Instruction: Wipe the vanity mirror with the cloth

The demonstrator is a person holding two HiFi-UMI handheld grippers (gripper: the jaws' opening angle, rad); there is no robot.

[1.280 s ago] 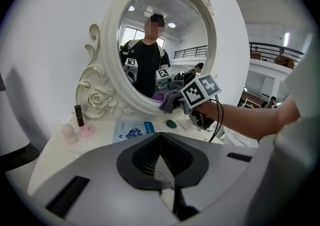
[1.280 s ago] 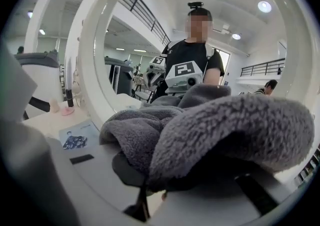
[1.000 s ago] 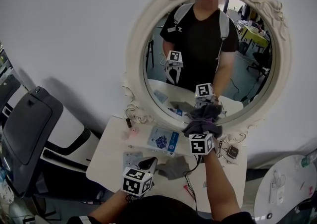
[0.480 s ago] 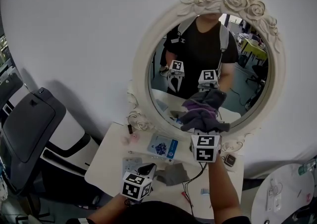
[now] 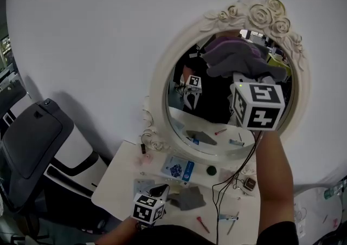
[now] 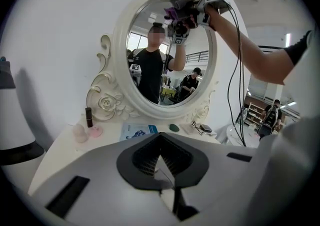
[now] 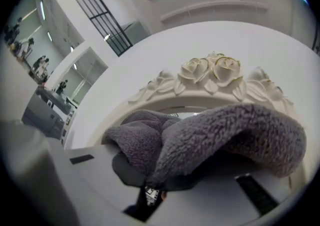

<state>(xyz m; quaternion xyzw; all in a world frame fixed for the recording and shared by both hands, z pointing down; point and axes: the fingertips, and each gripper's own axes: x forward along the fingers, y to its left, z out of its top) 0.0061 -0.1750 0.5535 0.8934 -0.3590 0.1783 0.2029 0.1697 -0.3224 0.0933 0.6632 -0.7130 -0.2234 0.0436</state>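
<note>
- Head view: the right gripper (image 5: 238, 73) is up at 12 o'clock of the oval white vanity mirror with carved roses (image 5: 162, 78). Its jaws are clamped on the fluffy purple-grey cloth (image 5: 238, 54), which sits at the top of the glass.
- In the right gripper view the cloth drapes over the jaws, just under the carved roses (image 7: 212, 70).
- The left gripper (image 5: 161, 189) hangs low at 6 o'clock over the white bench (image 5: 122, 176), jaws closed together with nothing between them.
- A flat grey rag (image 5: 187, 198) lies at its 3 o'clock and a blue-and-white packet (image 5: 178, 167) at 12.
- At the bench's 9 o'clock end stand a small pink dish (image 6: 95, 131) and a clear cup (image 6: 78, 132); their contents cannot be made out.
</note>
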